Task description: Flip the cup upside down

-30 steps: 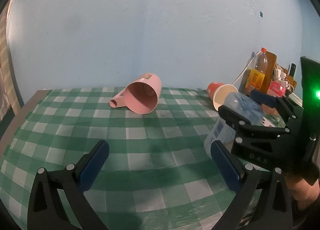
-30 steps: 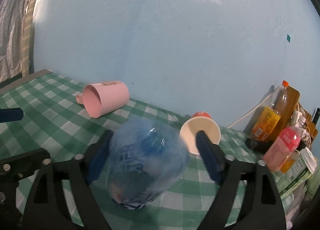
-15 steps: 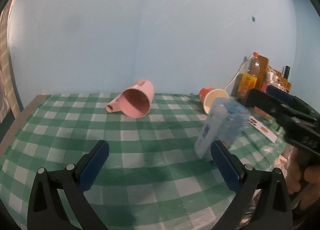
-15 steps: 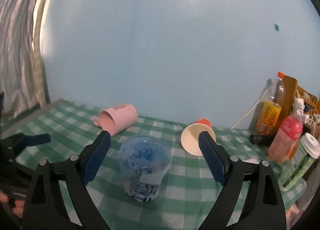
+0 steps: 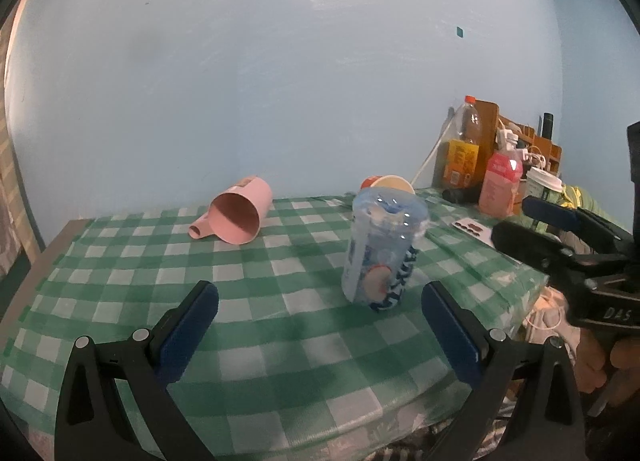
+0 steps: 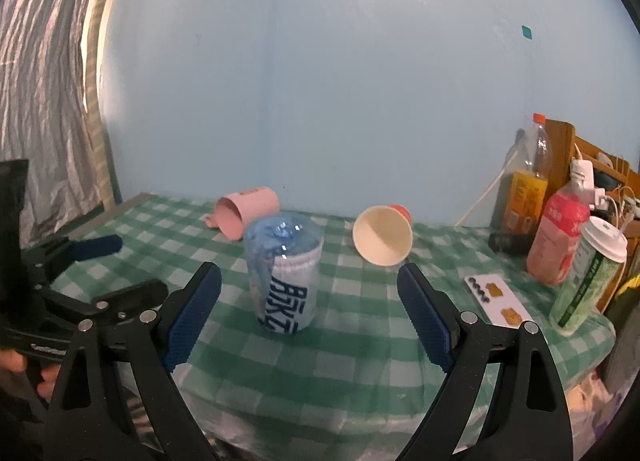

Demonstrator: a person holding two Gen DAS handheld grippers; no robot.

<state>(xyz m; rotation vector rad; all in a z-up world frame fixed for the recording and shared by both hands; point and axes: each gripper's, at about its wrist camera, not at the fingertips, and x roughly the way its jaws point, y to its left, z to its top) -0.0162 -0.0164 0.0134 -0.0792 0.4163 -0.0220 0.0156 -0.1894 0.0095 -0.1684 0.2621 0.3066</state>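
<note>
Right wrist view gives you three cups: clear plastic cup standing inverted, pink mug and paper cup lying sideways, your right gripper and left gripper both released.

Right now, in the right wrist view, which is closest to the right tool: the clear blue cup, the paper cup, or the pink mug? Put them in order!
1. Clear blue cup, just ahead, slightly left.
2. Paper cup, behind, right.
3. Pink mug, farthest, back left.
</note>
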